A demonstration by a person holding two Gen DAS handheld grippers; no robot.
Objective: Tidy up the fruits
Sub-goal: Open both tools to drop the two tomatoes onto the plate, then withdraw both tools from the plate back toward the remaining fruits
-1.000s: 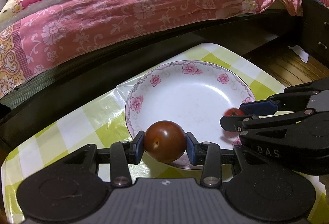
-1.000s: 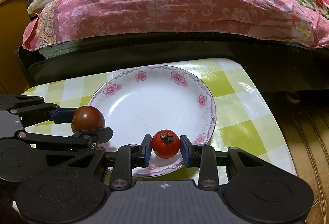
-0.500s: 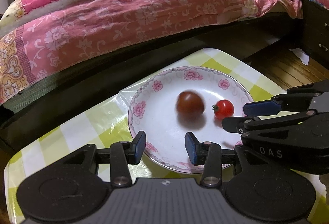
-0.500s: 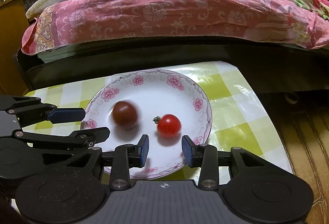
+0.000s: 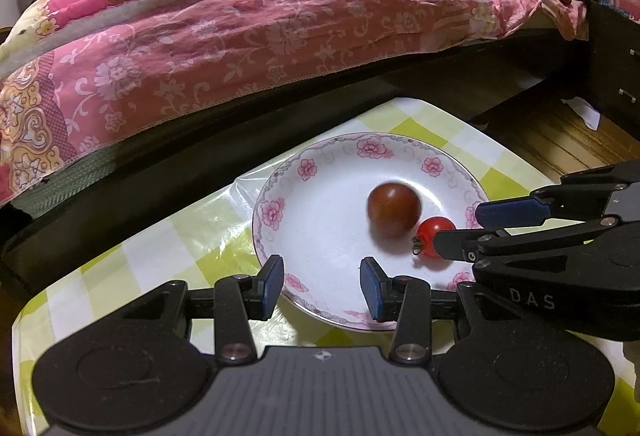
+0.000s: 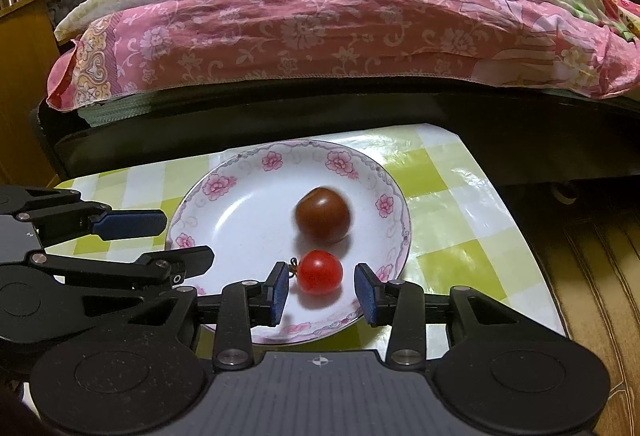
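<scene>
— What's biggest in front of you?

— The bed (image 5: 280, 35), with a pink floral quilt (image 6: 320, 35) heaped over it. Its dark frame runs right behind the little table (image 5: 160, 248), which wears a green-and-white checked cloth. The table's near edge is cut off by the gripper bodies in both views.

— And on the table?

— A white plate with pink flowers on the rim (image 5: 304, 171). Its near rim is partly hidden behind the left gripper (image 5: 321, 288), whose jaws stand wide apart with nothing between them, poised at that near rim.

— The other one?

— The right gripper (image 6: 321, 292) is spread wide too and grips nothing. The small red cherry tomato (image 6: 320, 272) lies on the plate between its blue pads (image 6: 366, 294), clear of both, its stem pointing towards the left-hand pad. From the left wrist view that tomato (image 5: 434, 238) is half covered by the right gripper's finger.

— Anything else on the plate?

— A larger dark brownish-red tomato (image 6: 323, 214), just beyond the cherry one. Its outline is smeared, so I can't say whether the two touch.
</scene>
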